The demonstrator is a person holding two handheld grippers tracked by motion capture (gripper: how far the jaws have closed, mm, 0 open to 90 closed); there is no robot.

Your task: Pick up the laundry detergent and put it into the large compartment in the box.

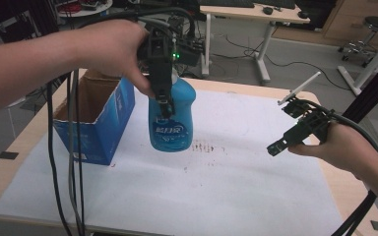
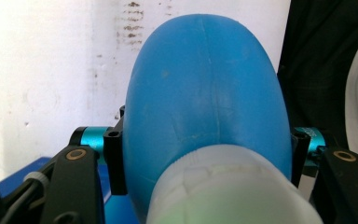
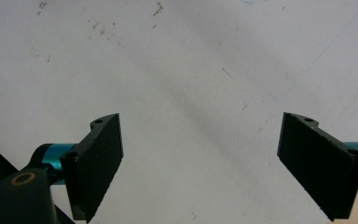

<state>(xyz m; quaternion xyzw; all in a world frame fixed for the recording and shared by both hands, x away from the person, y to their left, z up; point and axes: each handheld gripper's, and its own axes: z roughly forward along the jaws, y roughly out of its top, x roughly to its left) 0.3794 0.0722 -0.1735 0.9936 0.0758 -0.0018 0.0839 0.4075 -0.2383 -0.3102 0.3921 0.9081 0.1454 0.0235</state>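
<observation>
A blue plastic bottle [image 1: 172, 125] with a white printed label hangs in the air above the white sheet, just right of the box. My left gripper [image 1: 165, 101] is shut on it from above, its jaws pressed on the bottle's two sides near the neck. In the left gripper view the bottle's blue body [image 2: 205, 84] and whitish cap end sit between the black jaws of that gripper [image 2: 205, 161]. Over the right side of the table my right gripper [image 1: 283, 127] is open. Its jaws [image 3: 200, 163] stand wide apart with bare white sheet between them.
An open blue cardboard box [image 1: 98, 113] stands at the table's left, close to the bottle. A white sheet [image 1: 226, 191] with small dark marks covers most of the wooden table [image 1: 347, 187]. Black cables [image 1: 71, 147] hang down from the left hand in front of the box.
</observation>
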